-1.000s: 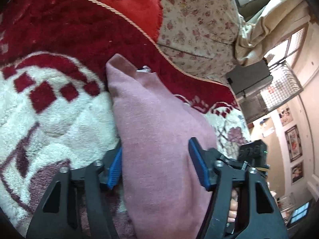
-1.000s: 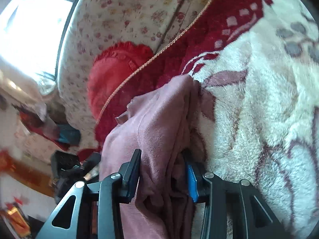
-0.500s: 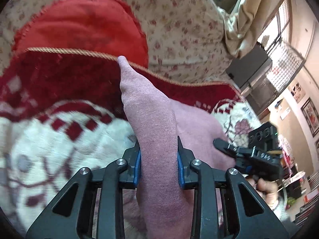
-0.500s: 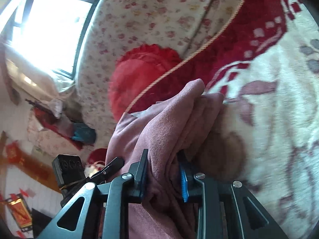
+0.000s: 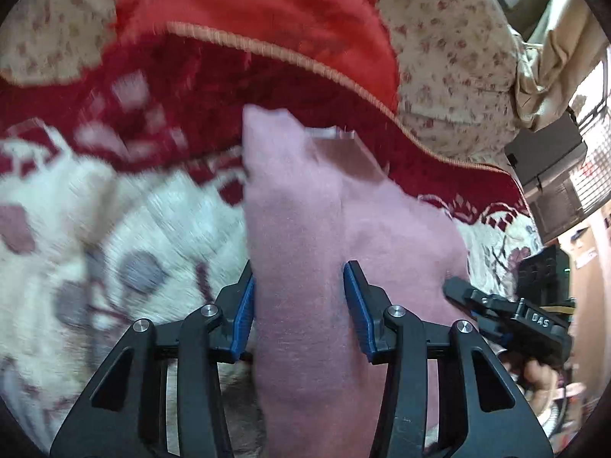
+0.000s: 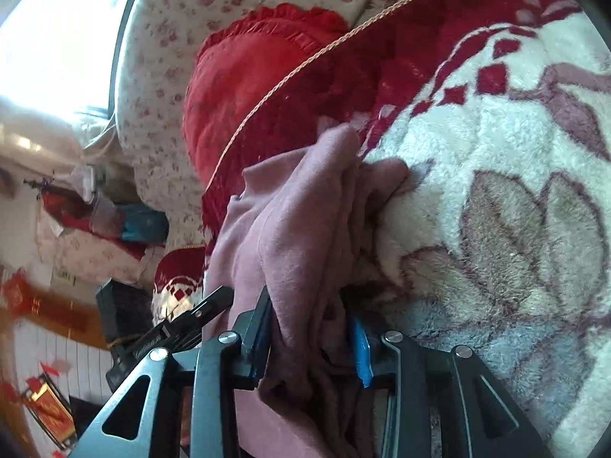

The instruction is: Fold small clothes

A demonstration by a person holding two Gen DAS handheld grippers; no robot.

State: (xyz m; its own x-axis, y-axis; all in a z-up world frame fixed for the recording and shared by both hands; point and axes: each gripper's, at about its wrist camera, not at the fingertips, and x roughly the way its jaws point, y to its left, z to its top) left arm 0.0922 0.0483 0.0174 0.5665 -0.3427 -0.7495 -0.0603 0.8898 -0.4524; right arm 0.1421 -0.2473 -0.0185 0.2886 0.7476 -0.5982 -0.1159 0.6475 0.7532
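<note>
both the left gripper and right gripper clamp the pink garment between them.

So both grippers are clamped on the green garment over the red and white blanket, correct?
Not quite: the garment is dusty pink, not green, as both wrist views show. The rest holds: the left gripper and the right gripper are each shut on it, over the red and white blanket.
</note>
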